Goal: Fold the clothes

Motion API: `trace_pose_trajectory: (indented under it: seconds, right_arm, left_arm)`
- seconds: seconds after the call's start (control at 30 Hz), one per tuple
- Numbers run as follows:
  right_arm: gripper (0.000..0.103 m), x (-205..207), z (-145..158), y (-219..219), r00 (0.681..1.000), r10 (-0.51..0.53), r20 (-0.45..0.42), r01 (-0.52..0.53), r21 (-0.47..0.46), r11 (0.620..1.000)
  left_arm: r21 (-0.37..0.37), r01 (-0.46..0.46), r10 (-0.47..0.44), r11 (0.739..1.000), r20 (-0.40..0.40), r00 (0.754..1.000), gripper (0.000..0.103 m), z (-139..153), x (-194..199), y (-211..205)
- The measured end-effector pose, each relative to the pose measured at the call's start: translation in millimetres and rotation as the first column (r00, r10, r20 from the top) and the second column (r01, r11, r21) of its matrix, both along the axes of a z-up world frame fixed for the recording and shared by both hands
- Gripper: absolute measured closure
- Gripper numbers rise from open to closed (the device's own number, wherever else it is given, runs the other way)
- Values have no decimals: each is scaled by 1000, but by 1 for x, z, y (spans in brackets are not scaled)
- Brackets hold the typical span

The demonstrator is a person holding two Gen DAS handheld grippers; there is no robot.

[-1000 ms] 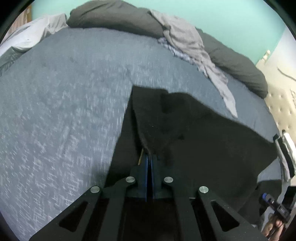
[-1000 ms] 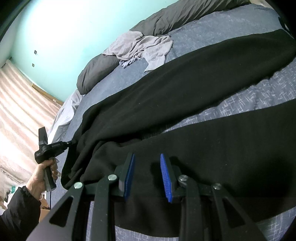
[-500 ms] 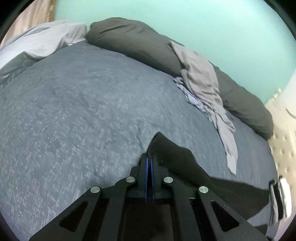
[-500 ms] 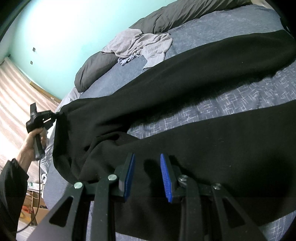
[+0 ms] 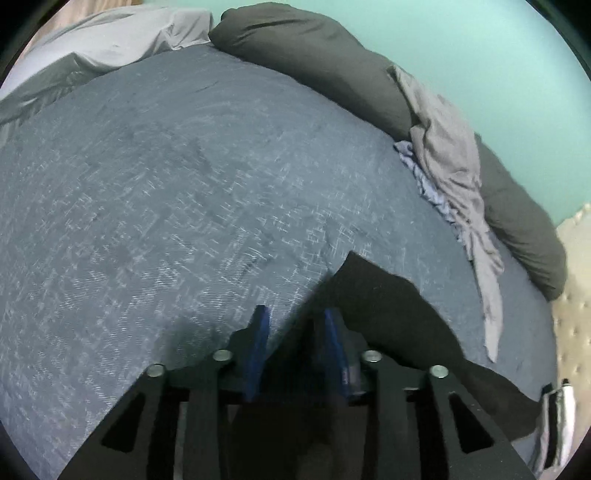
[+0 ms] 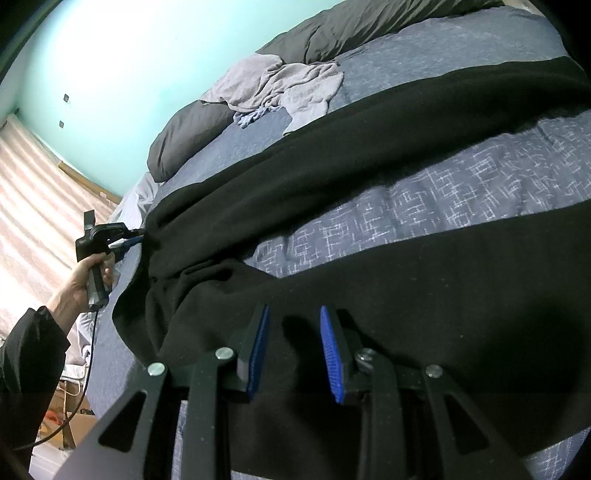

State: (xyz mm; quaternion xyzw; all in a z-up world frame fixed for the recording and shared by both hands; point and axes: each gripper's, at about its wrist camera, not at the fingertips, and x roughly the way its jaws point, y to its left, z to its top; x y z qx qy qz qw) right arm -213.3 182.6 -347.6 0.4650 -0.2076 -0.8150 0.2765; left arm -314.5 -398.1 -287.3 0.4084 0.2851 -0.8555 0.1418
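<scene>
The right gripper, with black fingers and blue ribbed pads, is hovering over the nearest band of the black fleece trousers. Its jaws are standing a little apart, and the pads are not pressing on the cloth. The trousers are lying spread on the blue-grey patterned bedcover: one dark band is crossing near the edge of the bed closest to the camera, and a second band is running beyond it, with a strip of bedcover showing between the two.

At the left edge of the bed, the two bands are meeting in a bunched part. There the left gripper is sitting just beside this bunched cloth, carried by a hand that is coming out of a black sleeve. In the left wrist view, the jaws of this gripper have just been opening; they are now standing apart, and a corner of the black trousers is lying close by the right pad, no longer pinched.

Further away, a crumpled light grey garment is resting on the bedcover near the far edge of the bed, partly upon a long dark grey rolled duvet. Behind it a pale turquoise wall is rising.
</scene>
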Motion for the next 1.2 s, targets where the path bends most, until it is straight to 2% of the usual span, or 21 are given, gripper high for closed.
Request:
trace_pose_trajectory:
  seconds: [0.13, 0.37, 0.5, 0.63, 0.77, 1.1, 1.2]
  right_arm:
    - [75, 1, 1, 0, 1000, -1, -1, 1, -6, 1000]
    - [75, 4, 6, -1, 1000, 3, -19, -3, -19, 1000]
    - [75, 6, 9, -1, 1000, 5, -28, -6, -28, 1000]
    - [75, 7, 11, 0, 999, 8, -31, -9, -35, 999]
    - [75, 9, 12, 1, 1000, 11, -28, -12, -46, 999]
    - [75, 15, 17, 8, 999, 0, -32, -2, -53, 999]
    - [75, 16, 17, 9, 999, 5, -32, -7, -53, 999]
  left_arm:
    - [-1, 50, -50, 999, -23, 998, 50, 12, 43, -3]
    - [24, 133, -133, 991, 23, 991, 50, -9, 122, 15]
    - [60, 170, -171, 984, 12, 985, 49, -22, 159, 32]
    - [68, 163, -164, 984, 8, 986, 41, -31, 182, 37]
    - [48, 167, -168, 985, 38, 985, 40, -45, 188, 41]
    - [95, 204, -205, 974, 2, 979, 39, -66, 182, 54]
    - [87, 214, -215, 973, -1, 977, 56, -66, 180, 61]
